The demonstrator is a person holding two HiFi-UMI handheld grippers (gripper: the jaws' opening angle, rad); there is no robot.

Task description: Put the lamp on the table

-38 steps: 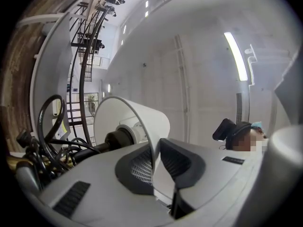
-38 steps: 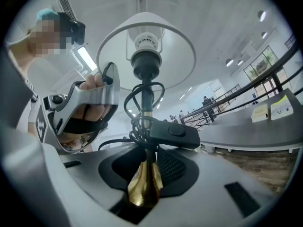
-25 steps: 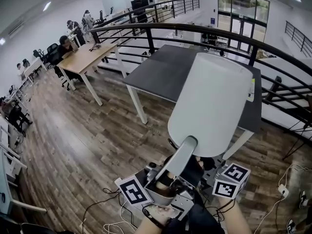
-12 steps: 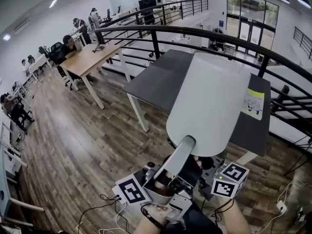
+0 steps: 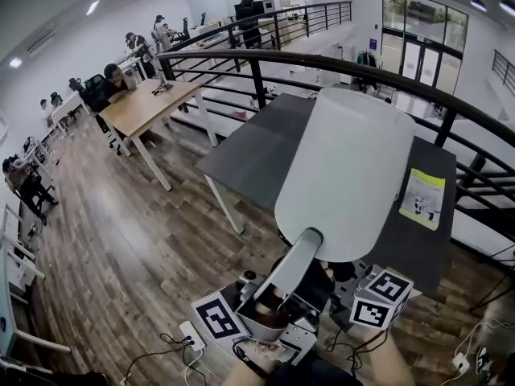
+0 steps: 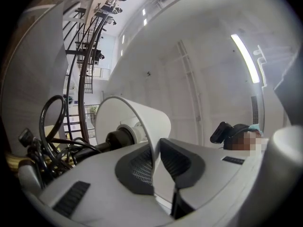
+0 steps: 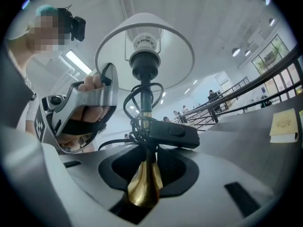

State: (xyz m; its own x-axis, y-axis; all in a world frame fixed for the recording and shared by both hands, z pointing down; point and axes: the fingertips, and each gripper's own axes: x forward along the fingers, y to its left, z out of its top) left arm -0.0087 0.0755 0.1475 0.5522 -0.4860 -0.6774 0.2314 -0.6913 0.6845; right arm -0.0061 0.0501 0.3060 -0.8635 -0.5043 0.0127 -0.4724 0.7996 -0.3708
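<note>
I hold the lamp off the floor with both grippers, in front of the dark grey table [image 5: 257,147]. In the head view its white shade [image 5: 346,175] hangs over the table's near edge. My left gripper [image 5: 310,240] is shut on the shade's lower rim; in the left gripper view the thin rim [image 6: 152,148] is pinched between the dark pads. My right gripper [image 7: 144,174] is shut on the brass stem [image 7: 143,186], with the black cord and its switch [image 7: 173,134] bundled just above. In the head view its jaws are hidden under the shade.
A yellow leaflet [image 5: 424,198] lies on the table's right end. A black curved railing [image 5: 265,55] runs behind the table. A wooden desk [image 5: 145,107] with seated people stands far left. Cables and a plug strip [image 5: 189,336] lie on the wooden floor by my feet.
The table and the leaflet have slid nearer and lower in the head view. The lamp and both grips look unchanged.
</note>
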